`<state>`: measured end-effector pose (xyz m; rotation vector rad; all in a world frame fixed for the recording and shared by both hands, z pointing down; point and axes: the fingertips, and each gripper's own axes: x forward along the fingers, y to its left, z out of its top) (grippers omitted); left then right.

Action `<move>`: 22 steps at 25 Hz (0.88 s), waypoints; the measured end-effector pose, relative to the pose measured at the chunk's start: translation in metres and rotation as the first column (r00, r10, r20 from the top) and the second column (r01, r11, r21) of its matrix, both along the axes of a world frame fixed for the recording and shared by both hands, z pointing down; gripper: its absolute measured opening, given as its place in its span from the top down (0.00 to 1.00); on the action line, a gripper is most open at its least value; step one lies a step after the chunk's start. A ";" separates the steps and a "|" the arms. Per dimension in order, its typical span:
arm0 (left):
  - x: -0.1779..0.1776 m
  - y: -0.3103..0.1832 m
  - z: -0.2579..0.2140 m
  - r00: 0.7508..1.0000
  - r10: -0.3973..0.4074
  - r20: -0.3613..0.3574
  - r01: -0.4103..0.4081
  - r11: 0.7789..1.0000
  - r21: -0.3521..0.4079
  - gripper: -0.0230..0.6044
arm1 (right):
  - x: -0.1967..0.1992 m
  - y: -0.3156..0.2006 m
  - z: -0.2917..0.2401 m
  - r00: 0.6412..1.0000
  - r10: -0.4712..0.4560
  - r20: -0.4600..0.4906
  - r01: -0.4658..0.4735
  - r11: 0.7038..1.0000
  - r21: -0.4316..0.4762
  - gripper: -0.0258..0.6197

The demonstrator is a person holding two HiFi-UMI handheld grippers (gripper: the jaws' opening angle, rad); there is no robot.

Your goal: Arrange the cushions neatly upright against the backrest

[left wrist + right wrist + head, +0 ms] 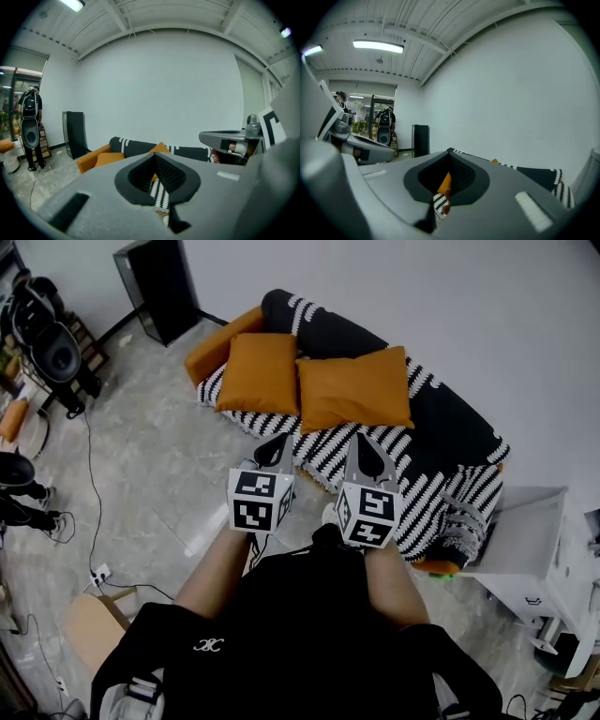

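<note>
Fingertips of the left gripper (280,441) and right gripper (362,439) meet, empty, just before the striped sofa (450,460), where the head view shows two orange cushions (260,373) (354,388) side by side, mostly blocked in both gripper views.

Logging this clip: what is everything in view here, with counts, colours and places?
cushions: two, orange, side by side on the sofa
sofa: one, black-and-white striped cover, orange armrest, against the white wall
tall cabinet: one, black, by the wall beyond the armrest
side cabinet: one, white, at the sofa's other end
power strip: one, white, on the floor with cables
wooden stool: one, light brown, lower left
left hand-held gripper: grey, marker cube, shut, empty, before the sofa
right hand-held gripper: same, shut, empty, beside it
</note>
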<state>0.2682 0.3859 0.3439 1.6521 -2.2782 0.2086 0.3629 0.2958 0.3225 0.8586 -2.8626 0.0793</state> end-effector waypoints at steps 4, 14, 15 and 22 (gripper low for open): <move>-0.012 -0.052 0.014 1.000 0.007 -0.021 -0.008 0.999 -0.037 0.95 | -0.019 -0.053 0.012 1.000 -0.004 -0.022 0.003 0.999 -0.034 0.95; -0.047 -0.192 0.028 0.997 -0.009 -0.071 0.004 0.997 -0.074 0.95 | -0.051 -0.193 0.021 0.997 -0.007 -0.078 0.001 0.997 -0.072 0.95; -0.050 -0.204 0.029 0.997 -0.013 -0.073 0.007 0.997 -0.080 0.95 | -0.052 -0.206 0.023 0.997 -0.004 -0.082 -0.002 0.997 -0.079 0.95; -0.072 -0.267 0.049 0.993 -0.068 -0.093 0.055 0.989 -0.136 0.95 | -0.052 -0.288 0.049 0.994 0.015 -0.107 -0.031 0.988 -0.149 0.94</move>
